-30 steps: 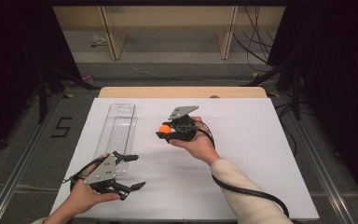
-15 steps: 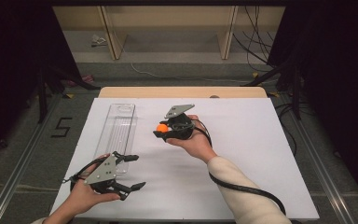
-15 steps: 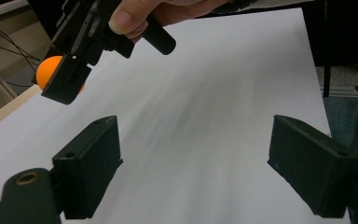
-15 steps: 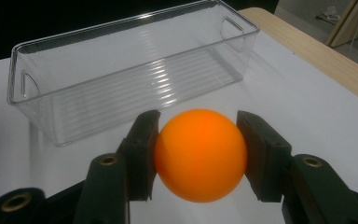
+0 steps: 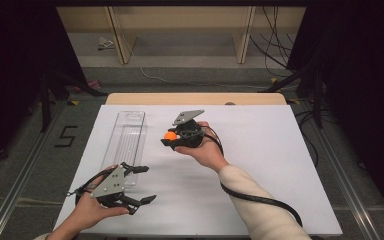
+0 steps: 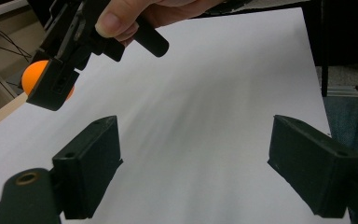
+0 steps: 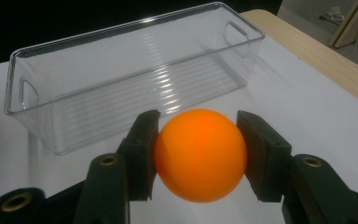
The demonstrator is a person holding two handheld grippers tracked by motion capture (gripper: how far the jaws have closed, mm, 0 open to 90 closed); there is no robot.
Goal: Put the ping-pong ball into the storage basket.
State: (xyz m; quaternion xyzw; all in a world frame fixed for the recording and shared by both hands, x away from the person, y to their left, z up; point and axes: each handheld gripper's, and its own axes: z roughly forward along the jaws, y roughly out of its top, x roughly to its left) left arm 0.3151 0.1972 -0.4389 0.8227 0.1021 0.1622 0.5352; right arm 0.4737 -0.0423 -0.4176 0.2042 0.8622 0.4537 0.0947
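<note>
My right gripper [image 5: 169, 138] is shut on an orange ball [image 7: 199, 154], held above the white table a little right of a clear plastic bin [image 5: 126, 141]. In the right gripper view the bin [image 7: 130, 88] lies just beyond the ball, long and with nothing inside. The ball [image 5: 170, 135] shows as a small orange spot at the jaw tips. My left gripper [image 5: 142, 184] rests low near the table's front left corner, jaws wide open with nothing between them. In the left gripper view the right gripper [image 6: 51, 86] and ball [image 6: 32, 77] hang at the upper left.
The white table top [image 5: 260, 165] stretches to the right and front of both hands. A wooden strip [image 5: 195, 98] edges its far side. A black cable [image 5: 260, 197] trails from the right gripper along the forearm. Shelving and wires stand beyond the table.
The right gripper has drifted slightly left toward the bin with the ball still in its jaws. The left gripper has stayed where it was.
</note>
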